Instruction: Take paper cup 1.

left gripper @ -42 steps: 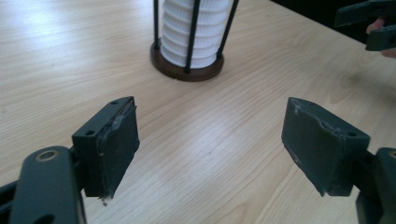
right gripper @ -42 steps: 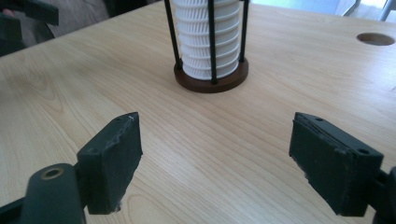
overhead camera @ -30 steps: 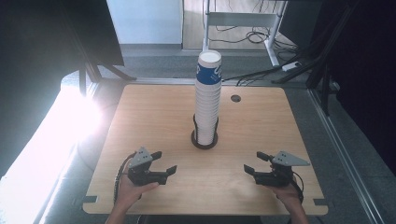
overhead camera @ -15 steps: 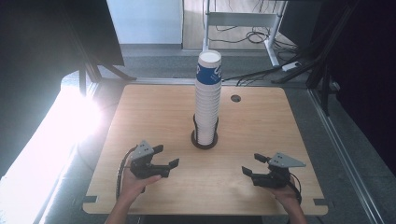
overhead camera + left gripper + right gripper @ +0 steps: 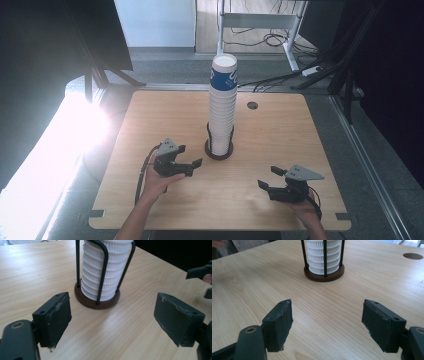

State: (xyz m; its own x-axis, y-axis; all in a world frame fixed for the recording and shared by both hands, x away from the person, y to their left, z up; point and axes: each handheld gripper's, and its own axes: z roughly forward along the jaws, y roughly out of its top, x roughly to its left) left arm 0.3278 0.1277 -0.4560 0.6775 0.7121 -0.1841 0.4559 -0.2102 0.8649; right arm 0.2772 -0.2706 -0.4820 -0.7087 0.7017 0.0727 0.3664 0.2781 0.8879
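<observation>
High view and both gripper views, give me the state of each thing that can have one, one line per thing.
Left gripper: open, empty, above the table, aimed at the cup holder.
Right gripper: open, empty, farther from the holder.
Cup stack: upright, tall, seated in the holder, top cup blue-printed.
Cup holder: upright on the table, wire rods around the stack.
Table: bare wood, round cable hole near the far edge.

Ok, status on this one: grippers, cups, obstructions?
Left gripper open, near the cup stack. Right gripper open, farther back. Stack upright in its holder. Path clear.
</observation>
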